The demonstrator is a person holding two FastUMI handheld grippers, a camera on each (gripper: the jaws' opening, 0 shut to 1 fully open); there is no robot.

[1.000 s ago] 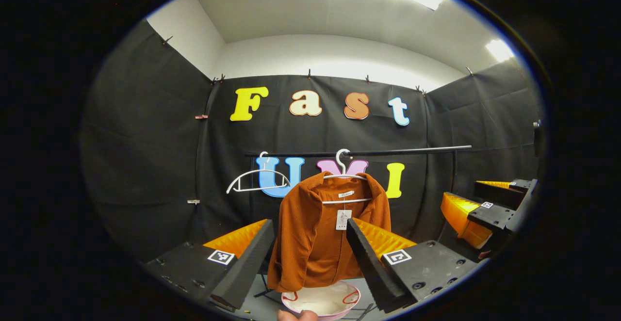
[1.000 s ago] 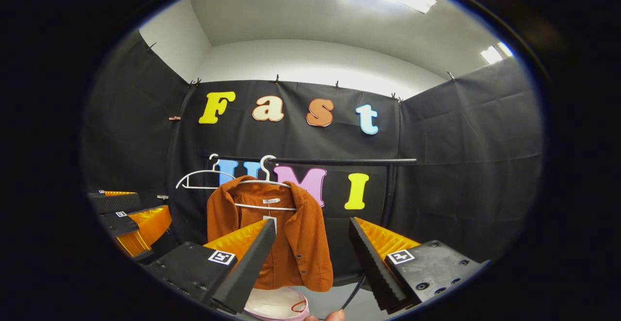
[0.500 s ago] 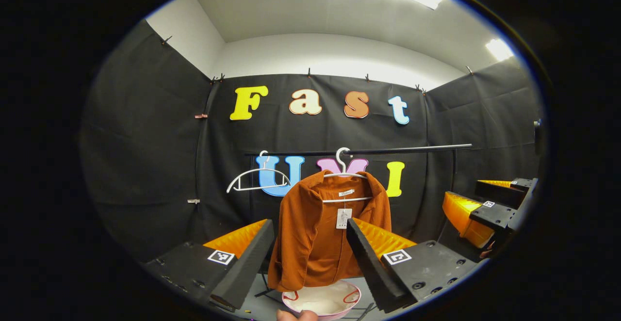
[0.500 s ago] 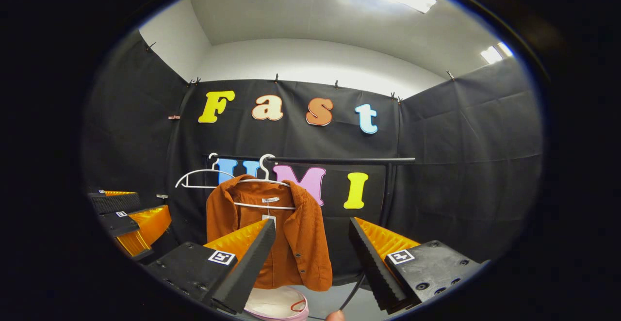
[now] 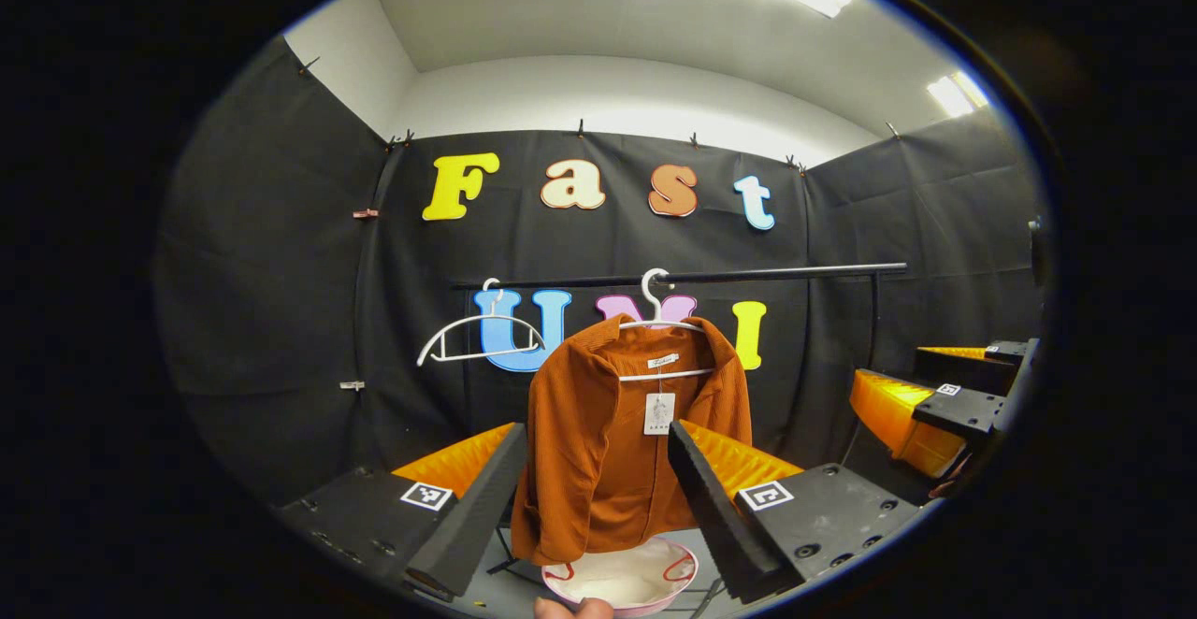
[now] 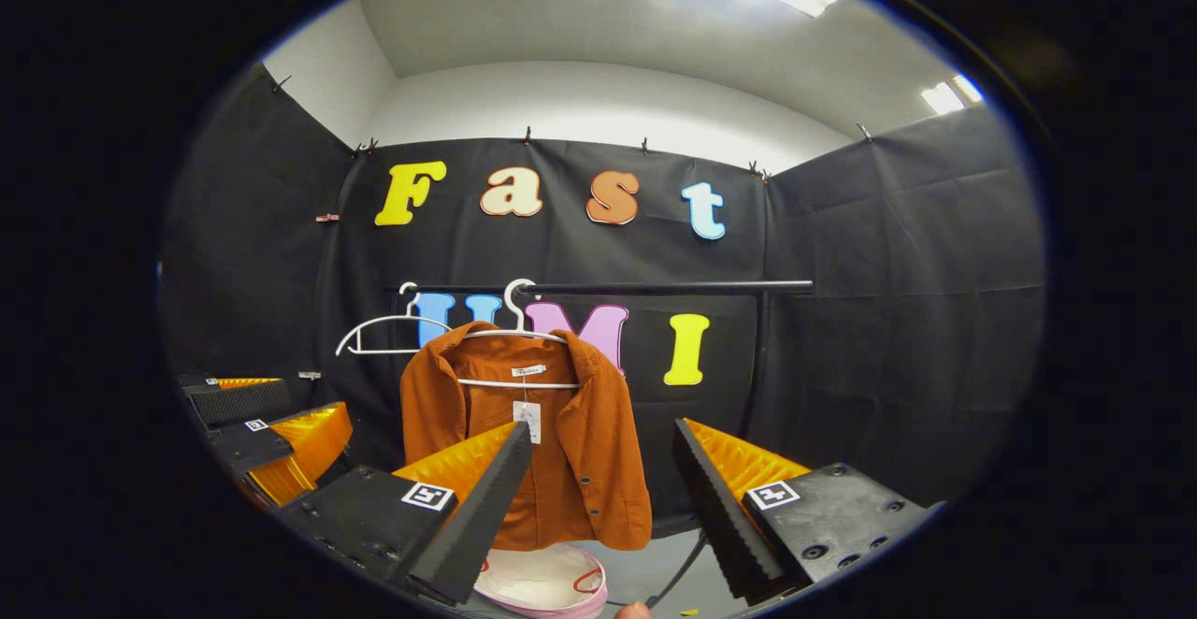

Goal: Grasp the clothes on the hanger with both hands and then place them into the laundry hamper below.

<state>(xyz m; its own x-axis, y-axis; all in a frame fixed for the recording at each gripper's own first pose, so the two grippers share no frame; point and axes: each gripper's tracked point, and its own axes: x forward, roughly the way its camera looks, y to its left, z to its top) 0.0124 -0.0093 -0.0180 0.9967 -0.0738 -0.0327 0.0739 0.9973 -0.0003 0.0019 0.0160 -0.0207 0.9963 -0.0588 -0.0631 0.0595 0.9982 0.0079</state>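
A rust-orange corduroy jacket [image 5: 598, 451] hangs on a white hanger [image 5: 659, 320] from a black rail [image 5: 748, 275]; a paper tag dangles at its collar. Below it sits a pink-rimmed laundry hamper [image 5: 622, 582]. My left gripper [image 5: 598, 455] is open, its fingers framing the jacket from some distance. In the right gripper view the jacket [image 6: 561, 451] hangs left of centre above the hamper [image 6: 542, 582], and my right gripper [image 6: 603, 455] is open with nothing between its fingers. The right gripper [image 5: 935, 409] shows at the far right of the left gripper view, the left gripper [image 6: 271, 427] at the far left of the right gripper view.
A second, bare white hanger [image 5: 477, 334] hangs on the rail left of the jacket. The rail's upright post [image 6: 757, 367] stands at the right. Black cloth walls close the booth on three sides. A fingertip [image 5: 572, 608] shows at the bottom edge.
Both views have tipped slightly: the rail, hangers and jacket sit a little lower in frame and slightly larger. Both grippers stay open.
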